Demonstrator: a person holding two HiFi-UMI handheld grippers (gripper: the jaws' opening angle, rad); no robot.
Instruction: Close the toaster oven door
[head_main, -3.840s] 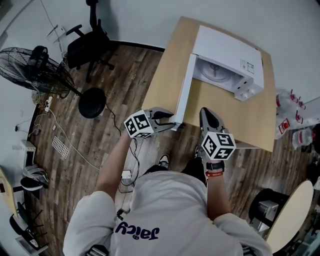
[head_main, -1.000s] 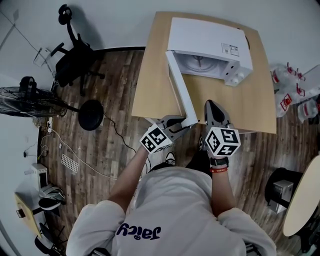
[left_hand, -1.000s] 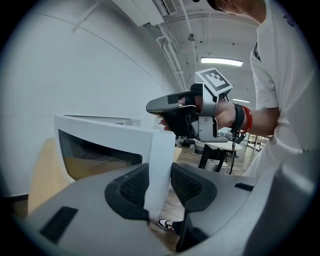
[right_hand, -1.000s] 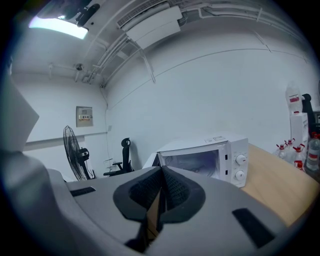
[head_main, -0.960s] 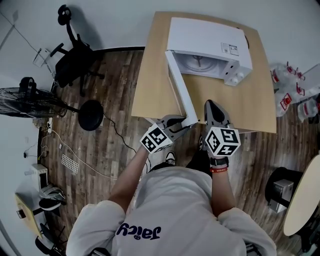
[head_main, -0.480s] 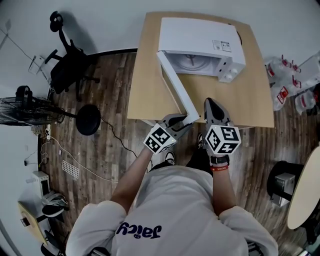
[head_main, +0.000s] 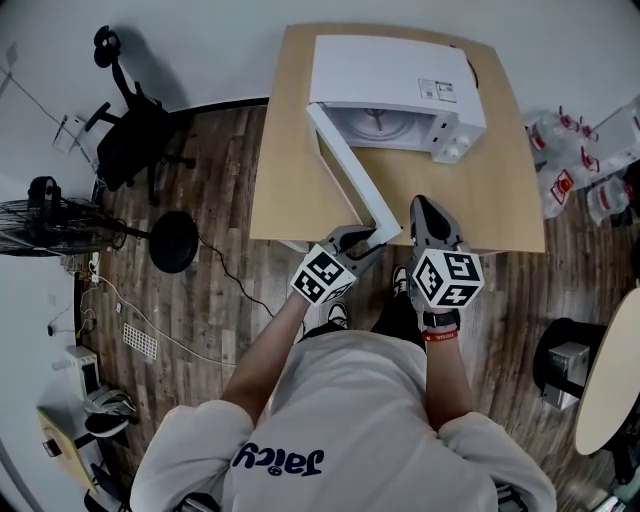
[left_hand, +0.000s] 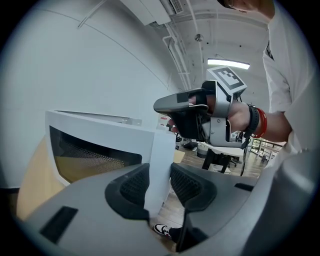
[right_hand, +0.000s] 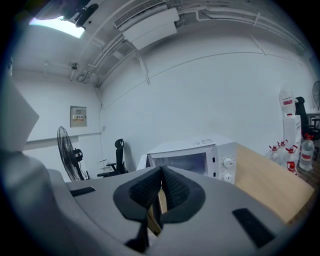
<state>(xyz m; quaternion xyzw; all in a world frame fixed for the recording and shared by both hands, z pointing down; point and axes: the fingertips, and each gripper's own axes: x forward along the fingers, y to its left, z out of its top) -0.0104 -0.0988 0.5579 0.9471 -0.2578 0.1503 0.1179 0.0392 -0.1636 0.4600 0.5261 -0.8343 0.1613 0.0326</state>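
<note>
Left fingers (left_hand: 133, 187) first: they're about half closed, pads pressed on both faces of the door (left_hand: 127, 136), right at its free edge, so the left gripper (head_main: 364, 242) has a firm pinch on the panel, no slack that we can see. The right gripper (right_hand: 161, 181) is another story: its fingers are pressed together w/ nothing between them. It hangs just beside the door's outer edge, on the side away from the left gripper, and not touching it as far as we can tell from the head view. Moving outward, the door stands roughly halfway open, hinged at the left front corner of the toaster oven (head_main: 390, 70) and angled out across the worktop (head_main: 283, 175) toward us, its free end at the worktop's near edge. The oven itself sits at the back of the worktop, cavity open, knobs at the right. So we'd call this mid-close: grip made, swing partly done, latch not yet reached. The next move, as we read it, asks the left gripper to carry that edge round on an arc about the hinge, toward the knob side of the oven front. It should let go before the fingers get trapped btwn door and frame. The closed right gripper looks well placed to give the final push flat on the door face. One risk is pulling straight rather than along the arc, which could drag the oven across the worktop.
</note>
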